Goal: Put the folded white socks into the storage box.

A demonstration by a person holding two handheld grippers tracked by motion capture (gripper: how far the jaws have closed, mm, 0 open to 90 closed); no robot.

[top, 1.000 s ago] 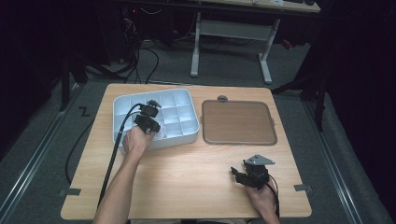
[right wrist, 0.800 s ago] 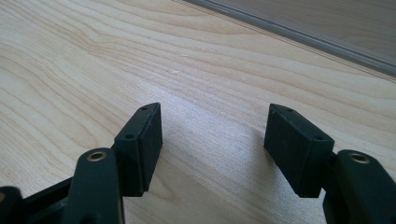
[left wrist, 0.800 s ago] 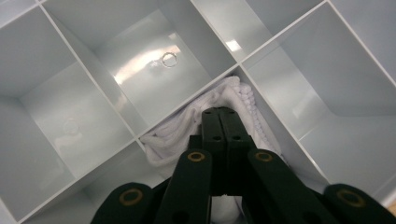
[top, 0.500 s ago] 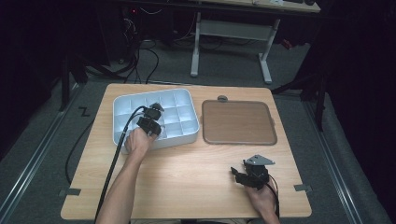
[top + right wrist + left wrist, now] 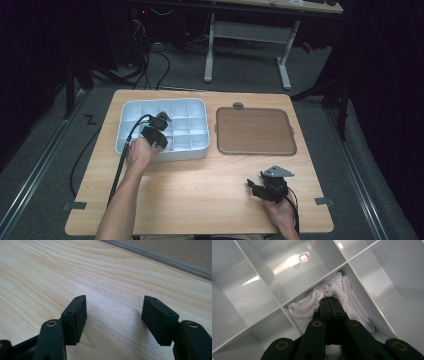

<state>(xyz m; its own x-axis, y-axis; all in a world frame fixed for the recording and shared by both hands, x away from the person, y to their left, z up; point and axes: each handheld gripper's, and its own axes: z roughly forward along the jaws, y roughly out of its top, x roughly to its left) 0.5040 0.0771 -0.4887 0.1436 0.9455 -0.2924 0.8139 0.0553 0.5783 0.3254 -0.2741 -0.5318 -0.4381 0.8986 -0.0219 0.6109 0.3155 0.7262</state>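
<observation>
- Left gripper (image 5: 329,300) was down in the tray (image 5: 131,107), jaws pressed together on a fold of the white cloth (image 5: 307,307).
- The cloth sat bunched in one compartment, near the tray's front edge in the high view, filling it wall to wall.
- Right gripper (image 5: 113,315) sat parked over bare table (image 5: 200,195), jaws wide apart, holding nothing, well apart from the tray.
- The brown mat (image 5: 254,131) beside the tray was bare.
- We judged the step as placing or pulling the cloth at that compartment; we couldn't tell which.
- Next move called for a straight vertical path, clear of the dividers.
</observation>
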